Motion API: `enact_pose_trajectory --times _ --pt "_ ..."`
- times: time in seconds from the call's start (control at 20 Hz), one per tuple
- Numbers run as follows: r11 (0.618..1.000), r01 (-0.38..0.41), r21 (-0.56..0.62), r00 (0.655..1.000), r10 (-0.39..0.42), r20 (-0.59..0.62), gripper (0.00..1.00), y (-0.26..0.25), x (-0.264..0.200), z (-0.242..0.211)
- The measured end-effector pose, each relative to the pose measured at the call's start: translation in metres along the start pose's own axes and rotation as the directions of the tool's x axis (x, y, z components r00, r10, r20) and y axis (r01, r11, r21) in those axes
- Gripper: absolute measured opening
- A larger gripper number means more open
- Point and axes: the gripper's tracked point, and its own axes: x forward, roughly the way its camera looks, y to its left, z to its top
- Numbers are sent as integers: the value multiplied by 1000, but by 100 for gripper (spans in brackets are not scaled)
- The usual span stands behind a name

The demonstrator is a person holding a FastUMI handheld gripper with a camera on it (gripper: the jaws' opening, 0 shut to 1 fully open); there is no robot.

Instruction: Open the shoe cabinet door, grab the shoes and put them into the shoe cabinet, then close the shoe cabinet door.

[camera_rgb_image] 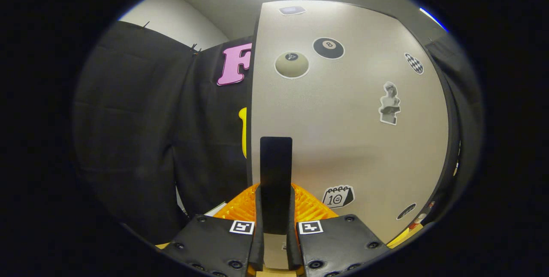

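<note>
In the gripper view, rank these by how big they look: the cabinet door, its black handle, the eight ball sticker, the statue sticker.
1. Cabinet door.
2. Black handle, between the fingers of the gripper, so nearness inflates it.
3 and 4. Statue sticker and eight ball sticker look alike; unranked.

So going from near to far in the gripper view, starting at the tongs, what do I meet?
The tongs, closed on the black door handle that stands up between them → the beige cabinet door carrying that handle, dotted with stickers → the black cloth wall beyond the door's edge → the pale room wall above it.
</note>
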Motion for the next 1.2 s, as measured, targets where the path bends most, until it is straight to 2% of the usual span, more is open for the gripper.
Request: enact_pose_trajectory --times 0.35,1.2 --pt "997 -72 14 997 72 -12 23 2 -31 2" --pt "987 -152 59 987 155 -38 23 -23 -115 7"
